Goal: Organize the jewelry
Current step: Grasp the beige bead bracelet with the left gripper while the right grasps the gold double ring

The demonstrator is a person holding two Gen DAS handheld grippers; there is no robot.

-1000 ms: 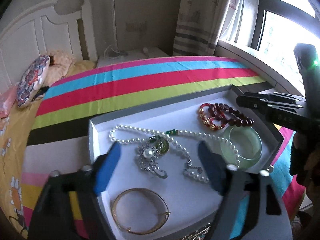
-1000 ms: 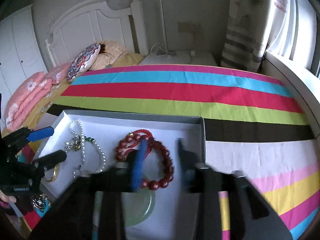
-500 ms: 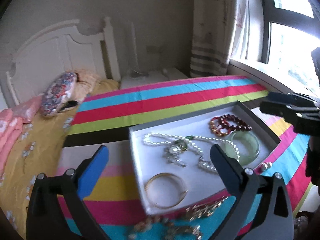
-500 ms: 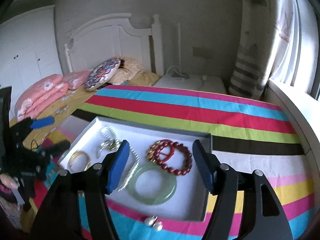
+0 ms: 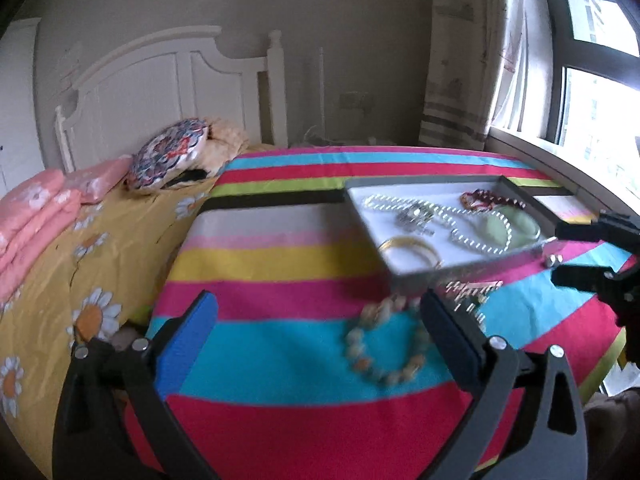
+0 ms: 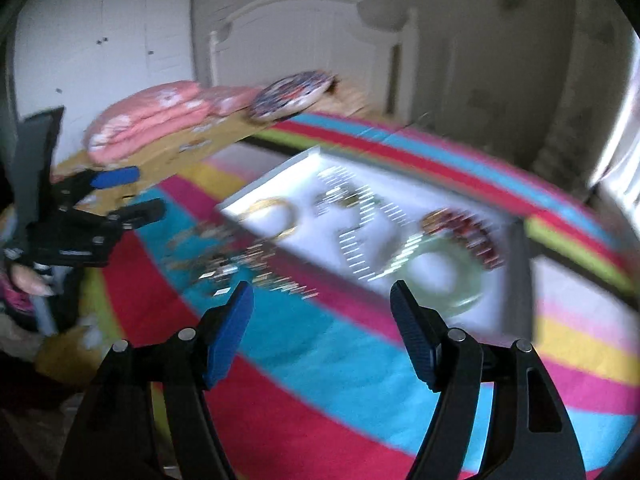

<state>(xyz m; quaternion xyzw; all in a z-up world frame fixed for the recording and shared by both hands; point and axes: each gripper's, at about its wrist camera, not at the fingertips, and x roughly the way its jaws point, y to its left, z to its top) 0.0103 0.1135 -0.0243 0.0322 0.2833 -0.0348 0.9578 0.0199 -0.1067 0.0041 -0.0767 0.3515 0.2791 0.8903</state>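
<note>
A grey-rimmed white tray (image 5: 460,270) lies on the striped blanket. It holds a pearl necklace (image 5: 472,236), a gold bangle (image 5: 408,250), a jade bangle (image 5: 520,224) and a red bead bracelet (image 5: 492,200). In front of the tray, on the blanket, lie a pale bead bracelet (image 5: 384,344) and loose chain pieces (image 5: 468,292). My left gripper (image 5: 316,308) is open wide and empty, near the pale bracelet. My right gripper (image 6: 322,292) hangs before the tray (image 6: 264,188); its jaws are opening with nothing between them. This view is blurred, with the jade bangle (image 6: 440,276) just beyond its fingertips.
Pink pillows (image 5: 36,216) and a patterned cushion (image 5: 168,156) lie by the white headboard (image 5: 160,80) at the far left. A yellow daisy sheet (image 5: 92,264) borders the blanket. A window (image 5: 592,100) and its sill run along the right. A hand (image 6: 28,280) holds the left gripper.
Both grippers have drawn back from over the tray and their jaws have widened. The left view has swung left, so the tray now sits at its right. The red bracelet stays in the tray.
</note>
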